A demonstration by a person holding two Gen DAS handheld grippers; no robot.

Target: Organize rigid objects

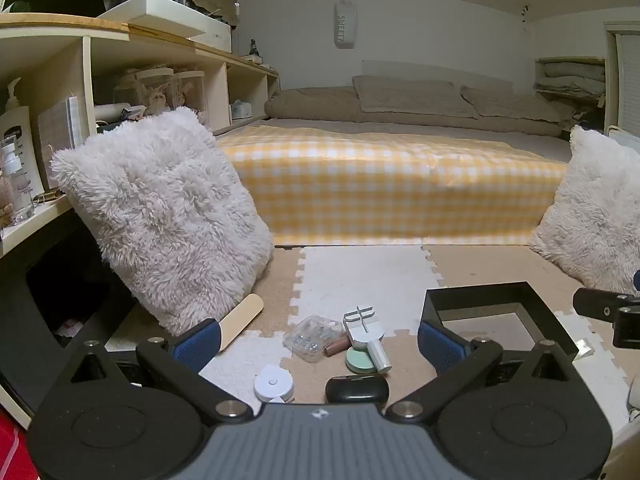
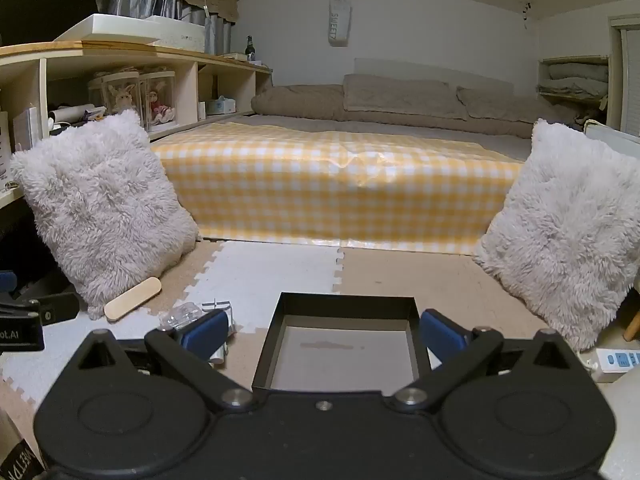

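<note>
Small rigid objects lie on the foam floor mat between my left gripper's [image 1: 318,344] open, empty fingers: a clear plastic case [image 1: 312,336], a grey metal tool [image 1: 366,332], a brown tube [image 1: 337,346], a green round compact [image 1: 360,360], a white round tape measure [image 1: 274,386] and a black oval case [image 1: 357,389]. A wooden stick [image 1: 240,322] leans by the left pillow. An empty black tray [image 1: 492,320] stands right of them. In the right wrist view my right gripper [image 2: 322,336] is open and empty, straddling the tray [image 2: 340,344]; the tool [image 2: 218,307] and clear case [image 2: 182,315] lie left.
Two fluffy white pillows [image 1: 164,216] [image 2: 568,232] stand on the floor at left and right. A bed with a yellow checked cover [image 1: 392,184] lies behind. Shelves [image 1: 52,92] line the left wall. A power strip [image 2: 618,360] lies at right.
</note>
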